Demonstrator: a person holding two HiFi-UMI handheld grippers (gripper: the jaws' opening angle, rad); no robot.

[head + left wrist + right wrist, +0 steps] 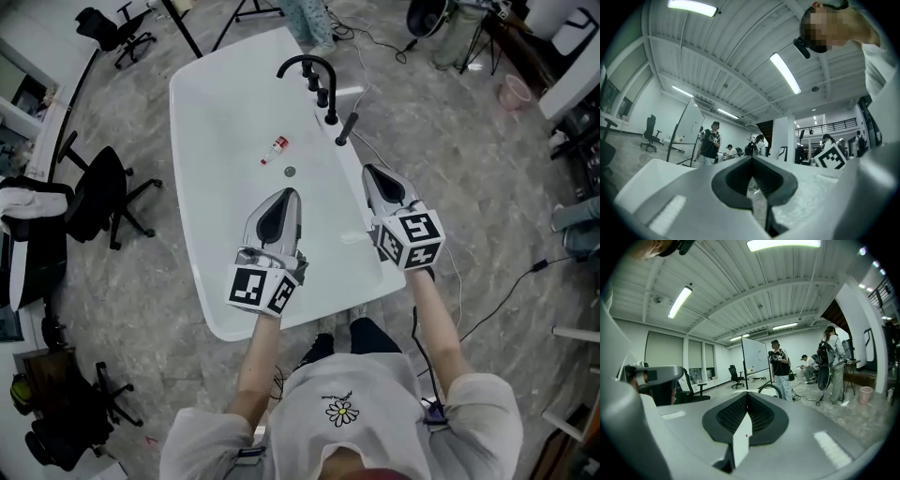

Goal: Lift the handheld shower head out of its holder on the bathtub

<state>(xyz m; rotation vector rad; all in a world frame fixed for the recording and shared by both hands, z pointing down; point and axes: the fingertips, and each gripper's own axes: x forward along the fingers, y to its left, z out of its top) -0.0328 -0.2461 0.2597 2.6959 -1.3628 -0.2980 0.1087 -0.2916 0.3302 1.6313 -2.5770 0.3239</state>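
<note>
The handheld shower head, dark and slim, rests in its holder on the right rim of the white bathtub, beside the black arched faucet. My right gripper hovers over that rim, a short way short of the shower head, jaws shut and empty. My left gripper hangs over the tub's basin, also shut with nothing in it. In the right gripper view the shut jaws point at the faucet's arc. The left gripper view shows its shut tips and the room beyond.
A small red-and-white bottle lies in the tub near the drain. Black office chairs stand left of the tub. A pink bucket and cables lie on the floor at right. People stand beyond the tub's far end.
</note>
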